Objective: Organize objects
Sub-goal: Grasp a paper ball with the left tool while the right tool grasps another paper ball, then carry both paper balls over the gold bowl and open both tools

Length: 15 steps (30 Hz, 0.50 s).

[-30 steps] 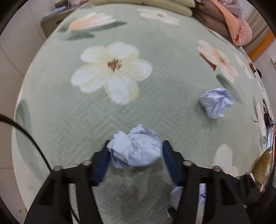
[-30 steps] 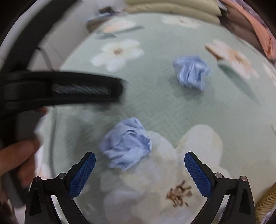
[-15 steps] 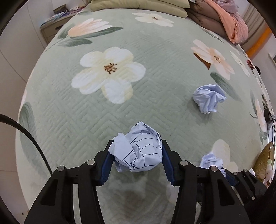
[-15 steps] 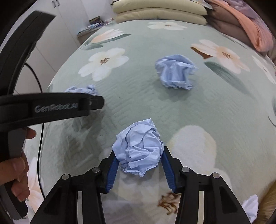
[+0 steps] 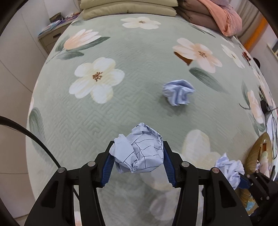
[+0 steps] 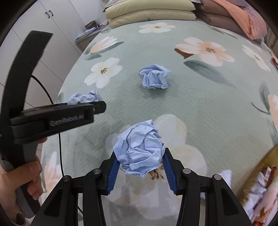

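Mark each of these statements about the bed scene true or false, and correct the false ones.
1. The left gripper is clamped on a crumpled paper ball with printed lines. True.
2. The right gripper is empty. False: its fingers grip a plain blue paper ball.
3. A third paper ball lies loose on the floral bedspread. True.
4. The loose ball sits on the stacked pillows. False: it lies mid-bed, apart from them.

Bright, even light; fisheye-bent edges, lower-right blur.
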Motion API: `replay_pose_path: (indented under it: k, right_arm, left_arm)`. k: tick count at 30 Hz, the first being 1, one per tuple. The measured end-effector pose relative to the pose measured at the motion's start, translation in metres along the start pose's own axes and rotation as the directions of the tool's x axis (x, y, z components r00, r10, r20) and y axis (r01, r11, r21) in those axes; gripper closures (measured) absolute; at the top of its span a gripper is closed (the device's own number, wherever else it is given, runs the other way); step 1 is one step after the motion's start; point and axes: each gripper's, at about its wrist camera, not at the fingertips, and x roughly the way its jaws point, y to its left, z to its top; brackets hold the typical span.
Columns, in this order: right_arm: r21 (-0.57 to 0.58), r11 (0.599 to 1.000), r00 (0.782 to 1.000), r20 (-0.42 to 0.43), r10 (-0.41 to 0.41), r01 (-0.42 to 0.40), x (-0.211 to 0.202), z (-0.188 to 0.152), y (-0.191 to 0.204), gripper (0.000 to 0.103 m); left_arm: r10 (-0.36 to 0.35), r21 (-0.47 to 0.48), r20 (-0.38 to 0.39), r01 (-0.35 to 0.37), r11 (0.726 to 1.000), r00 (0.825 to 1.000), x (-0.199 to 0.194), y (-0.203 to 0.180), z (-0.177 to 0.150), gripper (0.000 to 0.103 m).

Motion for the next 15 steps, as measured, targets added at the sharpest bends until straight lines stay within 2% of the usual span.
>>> replay_pose_path:
  k: [7, 15]
  right_arm:
    - [0.043, 0.999, 0.999, 0.041, 0.002, -0.004, -0.054, -0.008, -0.018, 0.056]
    - [0.111, 0.993, 0.995, 0.091, -0.036, 0.025, -0.102, -0.021, -0.054, 0.056]
  left_arm:
    - [-0.009, 0.019, 0.033, 0.009, 1.0, 0.999, -0.034, -0.032, -0.004, 0.054]
    - [-0.042, 0.093, 0.064, 0.036, 0.995, 0.997, -0.063, -0.091, -0.007, 0.054]
